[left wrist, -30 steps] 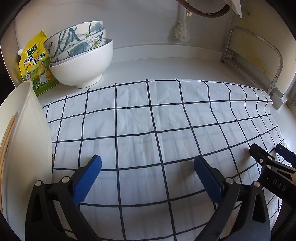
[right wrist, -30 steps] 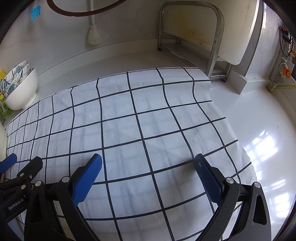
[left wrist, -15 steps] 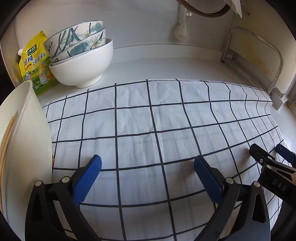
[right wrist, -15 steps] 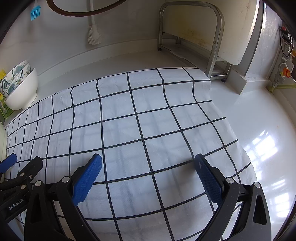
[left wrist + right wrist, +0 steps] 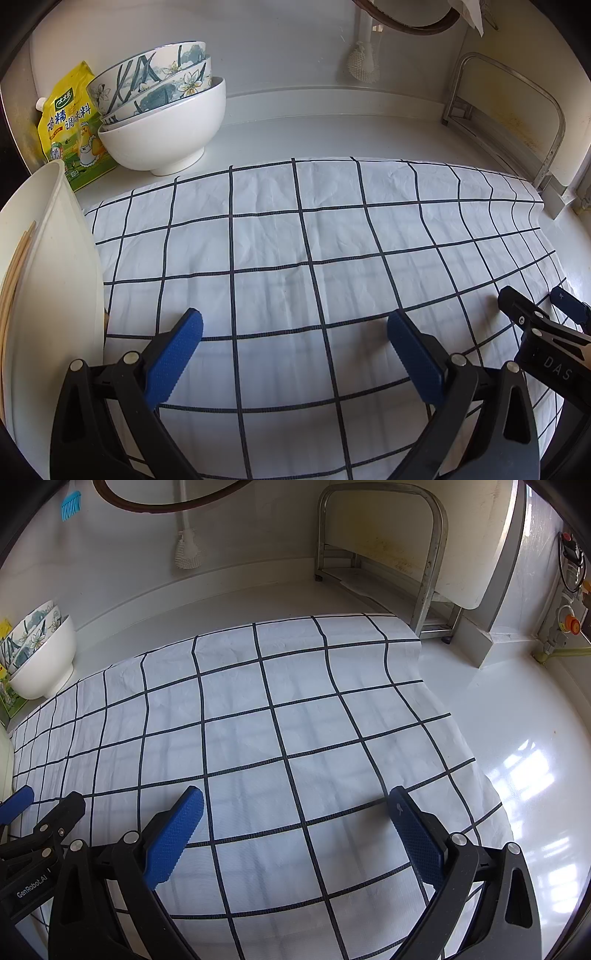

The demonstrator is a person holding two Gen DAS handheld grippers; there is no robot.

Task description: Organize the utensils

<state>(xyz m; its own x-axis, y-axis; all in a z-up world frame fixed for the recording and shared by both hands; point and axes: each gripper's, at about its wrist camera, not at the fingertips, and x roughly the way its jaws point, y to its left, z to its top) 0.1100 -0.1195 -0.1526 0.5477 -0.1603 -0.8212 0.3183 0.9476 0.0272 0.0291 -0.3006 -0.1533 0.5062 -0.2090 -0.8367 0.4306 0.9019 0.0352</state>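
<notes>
left gripper point(image 5: 295, 347): spread, empty | right gripper point(image 5: 295, 827): spread, empty | chopsticks point(image 5: 13, 280): held in holder point(image 5: 55, 295), 9 o'clock | risk: holder may be tipped if rim is clipped

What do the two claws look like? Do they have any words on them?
Both claws match: black plastic frames with silver rivets and two fingers tipped with bumpy blue pads. The left claw reads "GenRobot.AI" in white on its side, seen from the right camera. The right claw reads "DAS" in the left camera. No cables or sleeves show.
</notes>
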